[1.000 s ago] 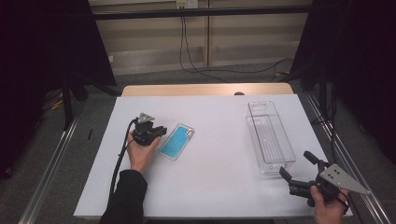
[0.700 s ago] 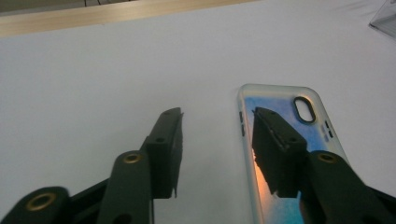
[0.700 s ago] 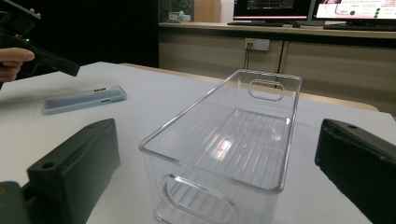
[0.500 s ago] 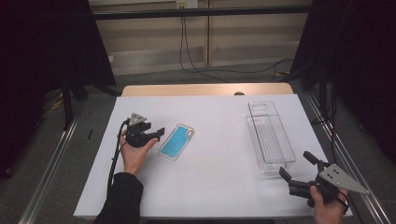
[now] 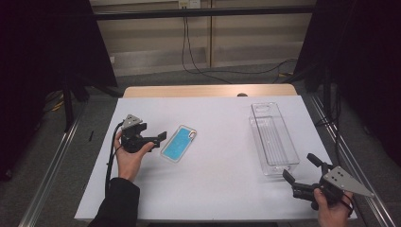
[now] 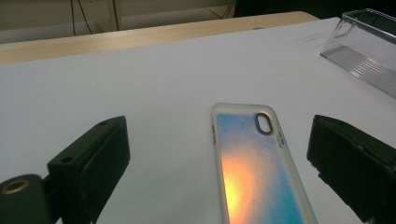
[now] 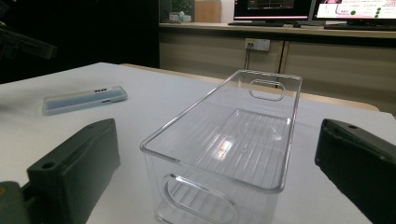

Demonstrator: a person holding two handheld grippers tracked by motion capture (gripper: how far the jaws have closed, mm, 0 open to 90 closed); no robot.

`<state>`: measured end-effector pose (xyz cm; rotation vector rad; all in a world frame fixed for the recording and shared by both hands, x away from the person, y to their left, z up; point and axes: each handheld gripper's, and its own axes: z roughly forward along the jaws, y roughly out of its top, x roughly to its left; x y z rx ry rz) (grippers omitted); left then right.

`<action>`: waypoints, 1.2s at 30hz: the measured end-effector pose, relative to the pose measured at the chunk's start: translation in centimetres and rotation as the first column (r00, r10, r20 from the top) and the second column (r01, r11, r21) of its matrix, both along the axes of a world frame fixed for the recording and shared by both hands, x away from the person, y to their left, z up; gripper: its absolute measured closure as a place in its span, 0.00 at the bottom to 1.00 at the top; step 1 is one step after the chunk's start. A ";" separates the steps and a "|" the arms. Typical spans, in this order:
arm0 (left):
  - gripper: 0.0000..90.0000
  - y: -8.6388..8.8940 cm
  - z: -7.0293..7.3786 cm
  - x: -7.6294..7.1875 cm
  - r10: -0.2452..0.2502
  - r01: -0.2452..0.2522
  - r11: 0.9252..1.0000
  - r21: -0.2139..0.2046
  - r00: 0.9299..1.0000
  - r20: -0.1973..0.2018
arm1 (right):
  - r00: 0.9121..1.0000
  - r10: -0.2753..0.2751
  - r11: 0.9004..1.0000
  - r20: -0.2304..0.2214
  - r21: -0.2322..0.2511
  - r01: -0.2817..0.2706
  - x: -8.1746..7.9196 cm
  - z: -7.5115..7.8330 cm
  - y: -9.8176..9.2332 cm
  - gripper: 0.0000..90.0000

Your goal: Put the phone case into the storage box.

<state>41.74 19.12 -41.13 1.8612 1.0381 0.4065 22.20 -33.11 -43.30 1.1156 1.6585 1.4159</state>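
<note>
Right tongs: the right tongs [image 5: 299, 167] sit at the near right corner of the counter [image 5: 217, 189], held in a hand [image 5: 331, 210], jaws spread wide and holding nothing; they point at the near end of the bin.
Left tongs: the left tongs [image 5: 160, 138] are held in a hand [image 5: 128, 158] just left of the phone case, jaws released and apart, nothing between them. In the left gripper view the case's near part lies in the gap ahead of the jaws, with neither jaw touching it.
Phone case: the blue phone case [image 5: 178, 144] lies flat on the white counter, well to the left of the bin, its camera cut-out [image 6: 265, 124] at the far end. It has a clear rim and an orange glare on its back.
Bin: the clear plastic bin [image 5: 274, 137] stands upright and empty on the counter's right side, its long side running away from the person, a handle slot [image 7: 266, 89] in its far wall.
Beyond the bin: a wooden edge [image 5: 208, 91] of the counter, then the floor with cables [image 5: 198, 66].
</note>
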 end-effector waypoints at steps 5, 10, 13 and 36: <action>0.04 0.1 0.4 -0.7 -0.055 0.055 0.998 0.012 0.999 0.001 | 1.000 -0.002 1.000 0.001 0.000 0.002 0.0 0.0 0.0 0.00; 0.06 0.1 0.5 -1.4 -0.067 0.069 0.996 0.059 0.997 -0.023 | 1.000 -0.006 1.000 -0.001 0.000 0.006 0.0 0.0 -0.1 0.00; 0.06 0.6 0.4 -1.6 -0.083 0.085 0.996 0.038 0.996 -0.041 | 1.000 -0.006 1.000 -0.001 -0.003 0.006 -0.1 0.0 -0.1 0.00; 0.06 -2.2 -0.8 -1.7 -0.164 0.172 0.984 0.037 0.973 -0.163 | 1.000 -0.005 1.000 -0.001 -0.007 0.005 -0.1 0.0 0.0 0.00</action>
